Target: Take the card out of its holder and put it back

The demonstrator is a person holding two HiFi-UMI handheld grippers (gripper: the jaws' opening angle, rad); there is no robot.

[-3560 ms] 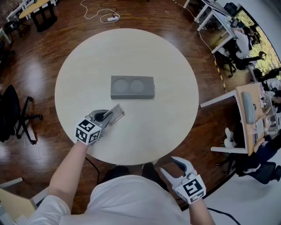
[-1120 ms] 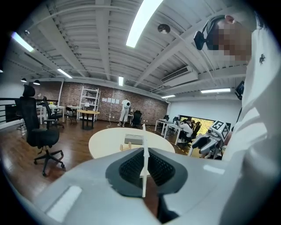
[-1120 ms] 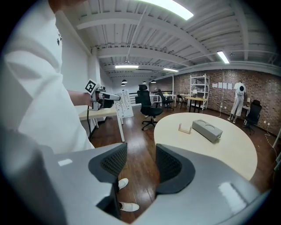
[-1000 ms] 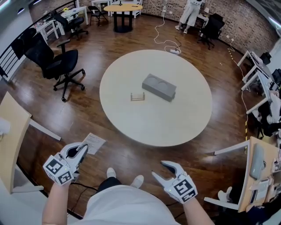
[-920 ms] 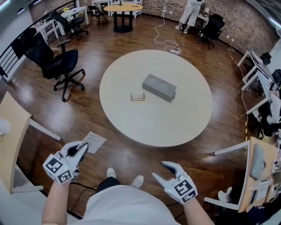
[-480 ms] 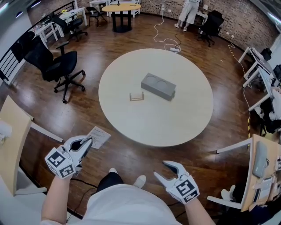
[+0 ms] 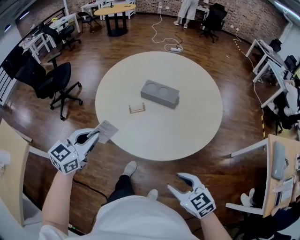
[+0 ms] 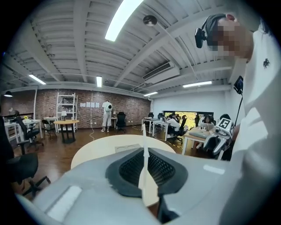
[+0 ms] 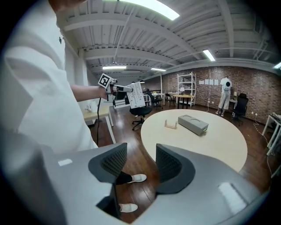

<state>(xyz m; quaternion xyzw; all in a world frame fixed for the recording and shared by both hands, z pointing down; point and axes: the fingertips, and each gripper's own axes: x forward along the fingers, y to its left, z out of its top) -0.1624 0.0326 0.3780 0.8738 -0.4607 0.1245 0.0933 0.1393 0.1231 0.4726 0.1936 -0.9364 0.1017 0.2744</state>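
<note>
My left gripper (image 7: 92, 136) is shut on a white printed card (image 7: 106, 131), held in the air off the round table's near left edge. In the left gripper view the card (image 8: 144, 167) shows edge-on between the closed pads. A small wooden card holder (image 7: 136, 108) stands empty on the table, left of a grey block (image 7: 160, 93) with two round recesses. My right gripper (image 7: 178, 183) hangs open and empty low at the right, over the floor. The right gripper view shows the holder (image 9: 171, 125), the grey block (image 9: 192, 123) and the card (image 9: 136, 94) in the left gripper.
The round cream table (image 7: 197, 126) stands on dark wood floor. A black office chair (image 7: 44, 78) is at the left, desks line the right edge (image 7: 276, 168), and a small round table (image 7: 112, 11) and a standing person (image 7: 186, 9) are far back.
The view has shifted and the table now sits closer and further left. My left gripper has risen toward the table edge, still holding the card. The right gripper stays low.
</note>
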